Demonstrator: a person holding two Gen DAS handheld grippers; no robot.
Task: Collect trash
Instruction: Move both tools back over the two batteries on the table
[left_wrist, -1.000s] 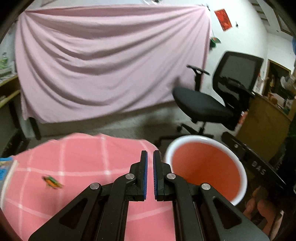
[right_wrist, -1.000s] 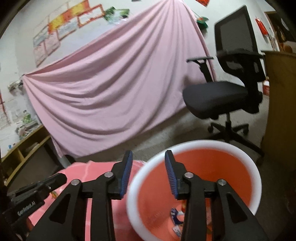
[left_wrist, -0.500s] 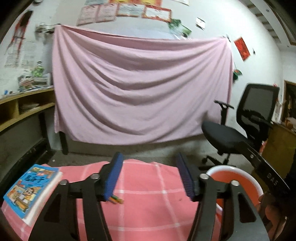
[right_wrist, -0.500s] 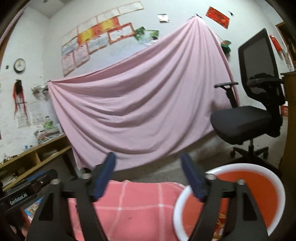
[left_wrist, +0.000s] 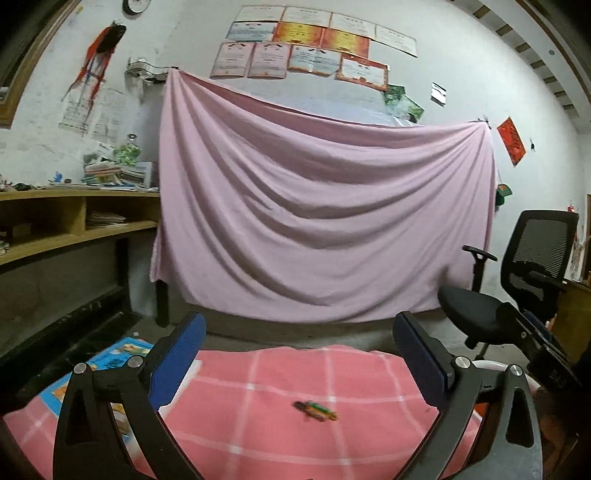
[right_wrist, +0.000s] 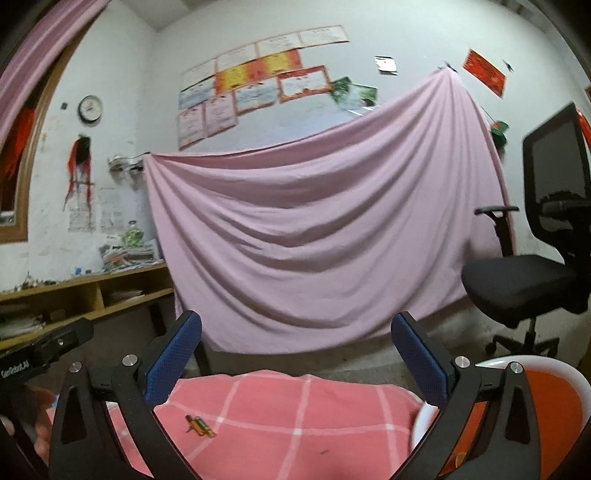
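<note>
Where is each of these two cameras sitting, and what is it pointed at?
Left wrist view: sits on the left gripper, looking between its opening, empty fingers at the pink checked cloth and hanging pink sheet.
Right wrist view: sits on the right gripper, fingers likewise opening and empty, facing the same sheet; the left gripper's body shows at left.
Shared: the small wrapper, orange bin, office chair.

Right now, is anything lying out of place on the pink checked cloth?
Yes. One small green-and-orange wrapper lies loose near the middle of the cloth, outside the orange bin at its right edge. Nothing looks spilled or damaged.
</note>
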